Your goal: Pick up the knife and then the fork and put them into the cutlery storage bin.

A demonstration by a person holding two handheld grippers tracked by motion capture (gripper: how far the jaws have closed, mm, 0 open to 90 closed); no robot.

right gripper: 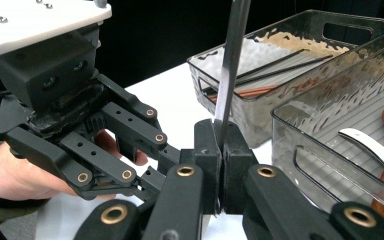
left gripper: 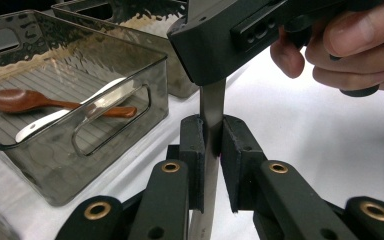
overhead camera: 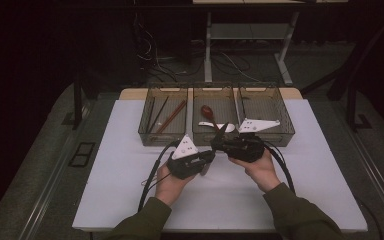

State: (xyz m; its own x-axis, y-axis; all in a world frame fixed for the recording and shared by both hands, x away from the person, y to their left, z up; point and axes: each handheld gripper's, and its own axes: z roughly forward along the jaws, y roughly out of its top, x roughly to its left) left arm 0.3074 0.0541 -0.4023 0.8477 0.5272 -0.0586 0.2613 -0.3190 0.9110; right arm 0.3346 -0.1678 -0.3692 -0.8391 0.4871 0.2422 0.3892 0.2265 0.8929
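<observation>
A: Spanning the white tabletop (overhead camera: pixel 130 200), three bins sit behind; just before the middle bin (overhead camera: pixel 215 137) both claws meet.

B: Left claw (left gripper: pixel 211 145) and right claw (right gripper: pixel 220 150) each pinch the metal strip (left gripper: pixel 211 102). A handover, I judge; next, one lets go.

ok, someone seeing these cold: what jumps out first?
Probably the handover at the table's middle: the left gripper and the right gripper are both clamped on one flat metal strip, likely a piece of cutlery, though its ends are hidden. Behind them sit three smoky plastic bins in a row; the middle one holds a wooden spoon and a white spoon, the left one chopsticks.
</observation>
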